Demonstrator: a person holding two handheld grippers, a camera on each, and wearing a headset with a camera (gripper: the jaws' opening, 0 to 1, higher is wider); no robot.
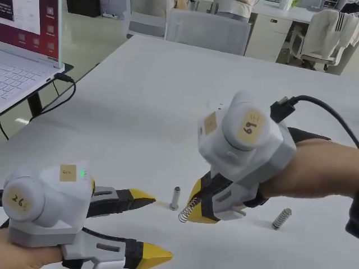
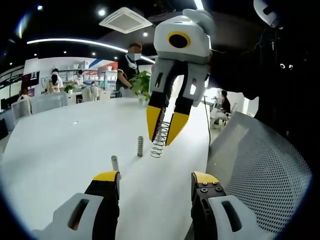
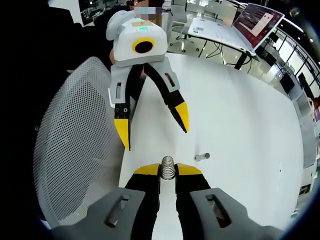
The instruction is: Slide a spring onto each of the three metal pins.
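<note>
My right gripper (image 1: 189, 212) is shut on a coiled steel spring (image 1: 188, 209), held low over the white table (image 1: 168, 101). The spring's free end points at a short metal pin (image 1: 175, 198) that stands upright just to its left. In the right gripper view the spring (image 3: 168, 167) sits pinched between my yellow tips (image 3: 168, 170), and the pin (image 3: 202, 156) is a little ahead. My left gripper (image 1: 156, 226) is open with nothing in it, its tips close to the pin. A second spring (image 1: 281, 218) lies loose on the table to the right.
An open laptop (image 1: 22, 50) with a black cable (image 1: 61, 95) sits at the table's far left edge. A grey mesh chair (image 2: 260, 165) stands beside the table. Chairs and people are in the background beyond the far edge.
</note>
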